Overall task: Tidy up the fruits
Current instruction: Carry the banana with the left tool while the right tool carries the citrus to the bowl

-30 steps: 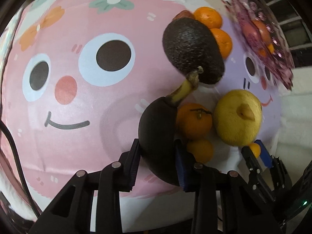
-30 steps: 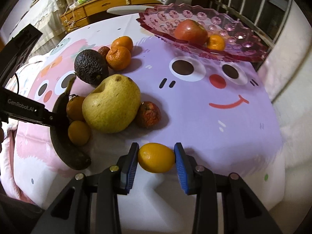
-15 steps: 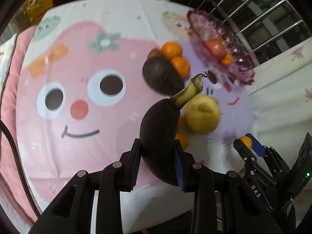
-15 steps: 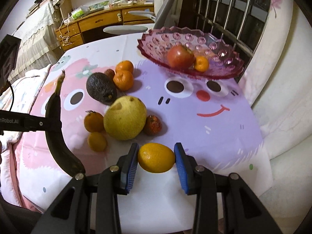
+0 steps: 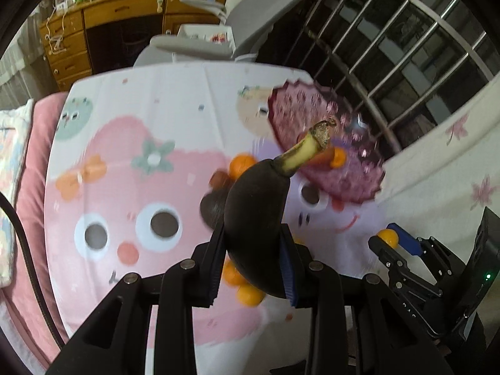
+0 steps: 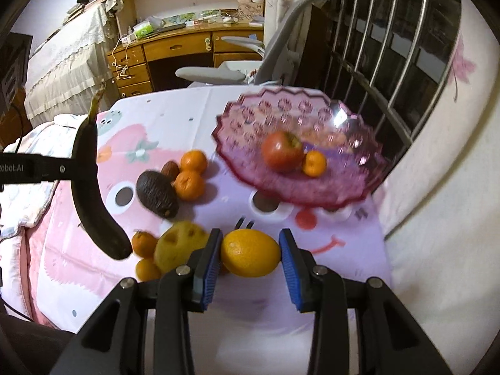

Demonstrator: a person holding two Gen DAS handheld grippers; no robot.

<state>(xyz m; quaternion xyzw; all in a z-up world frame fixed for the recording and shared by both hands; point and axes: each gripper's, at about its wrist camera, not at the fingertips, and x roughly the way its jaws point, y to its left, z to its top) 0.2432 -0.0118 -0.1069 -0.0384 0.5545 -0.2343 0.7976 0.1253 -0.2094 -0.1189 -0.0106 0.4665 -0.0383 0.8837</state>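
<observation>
Pink and lilac cartoon-face cloth [image 6: 193, 118] covers the surface, with bare open stretches on its pink left half and along the near white edge. Far edge meets a grey chair [image 6: 212, 73]; right edge runs beside a white flowered cover [image 6: 437, 187] under window bars. Pink glass fruit bowl [image 6: 340, 187] stands at the far right of the cloth, holding a red apple [image 6: 281, 153] and a small orange [image 6: 314, 164] touching it. Left tongs [image 5: 253, 250] pinch a blackened banana [image 5: 256, 218], stem pointing up, lifted clear of the cloth. Loose fruit lies mid-cloth: avocado [image 6: 156, 195], yellow pear [image 6: 178, 247], tangerines [image 6: 189, 184]. Right tongs [image 6: 250, 254] pinch a yellow-orange citrus fruit [image 6: 250, 253], raised above the near part of the cloth, in front of the bowl.
</observation>
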